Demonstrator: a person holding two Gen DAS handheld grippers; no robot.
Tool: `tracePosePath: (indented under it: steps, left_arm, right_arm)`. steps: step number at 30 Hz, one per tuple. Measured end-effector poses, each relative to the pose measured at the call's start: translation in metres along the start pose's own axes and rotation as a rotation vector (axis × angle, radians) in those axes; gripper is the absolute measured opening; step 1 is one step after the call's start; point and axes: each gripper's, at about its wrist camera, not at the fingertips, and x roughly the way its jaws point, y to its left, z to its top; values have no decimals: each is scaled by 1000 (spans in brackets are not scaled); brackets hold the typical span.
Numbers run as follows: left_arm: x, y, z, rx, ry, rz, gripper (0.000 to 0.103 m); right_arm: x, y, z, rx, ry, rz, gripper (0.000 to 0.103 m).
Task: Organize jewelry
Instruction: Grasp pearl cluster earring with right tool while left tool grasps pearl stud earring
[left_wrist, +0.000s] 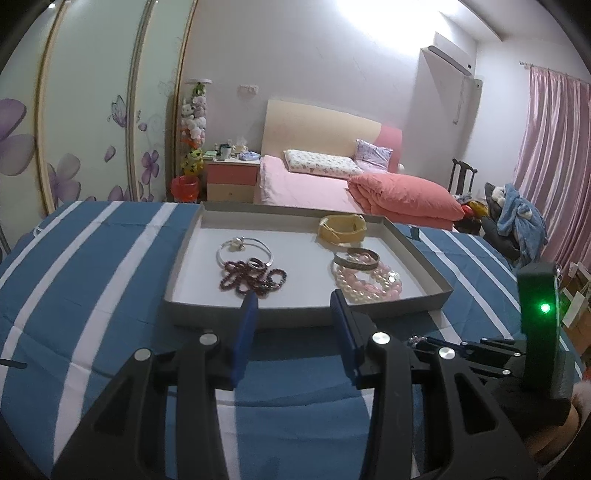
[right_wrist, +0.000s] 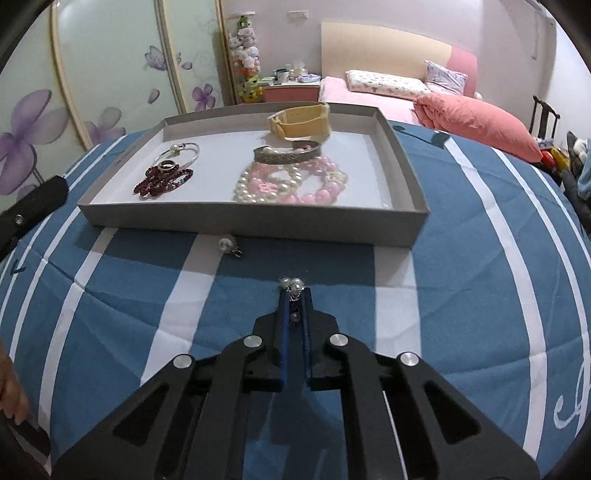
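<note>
A shallow grey tray (right_wrist: 258, 221) rests on the blue and white striped cloth (right_wrist: 461, 277). In it lie a dark red bead bracelet (right_wrist: 162, 181), a silver bangle (right_wrist: 183, 153), pearl and pink bead strands (right_wrist: 288, 181), a silver cuff (right_wrist: 286, 155) and a yellow watch strap (right_wrist: 299, 118). In front of the tray, my right gripper (right_wrist: 295, 291) is shut on a pearl drop earring (right_wrist: 291, 283) at the cloth. A second pearl earring (right_wrist: 226, 244) lies loose near the tray's front wall. My left gripper (left_wrist: 293, 297) hangs open and empty before the tray (left_wrist: 295, 317).
A pink bed (left_wrist: 314, 184) with a folded coral quilt (left_wrist: 402, 195) stands behind the table, with a nightstand (left_wrist: 231, 181) and a red bin (left_wrist: 184, 188) to its left. Flowered wardrobe doors (left_wrist: 92, 129) fill the left side. A hand (right_wrist: 11, 387) shows at the left edge.
</note>
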Motion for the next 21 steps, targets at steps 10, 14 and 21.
tracePosePath:
  steps: [10,14,21]
  left_arm:
    - [40,-47,-12,114,190,-81,47]
    - [65,-69,-23,148,295,-99,47]
    - [97,-83,-23,87,355,-58,47]
  right_arm:
    - [-31,-63,-31,179,-13,-82,6]
    - [-35,-69,-36,190,-16,-75,6]
    - [-33,-70,-34,197,-20,-39,7]
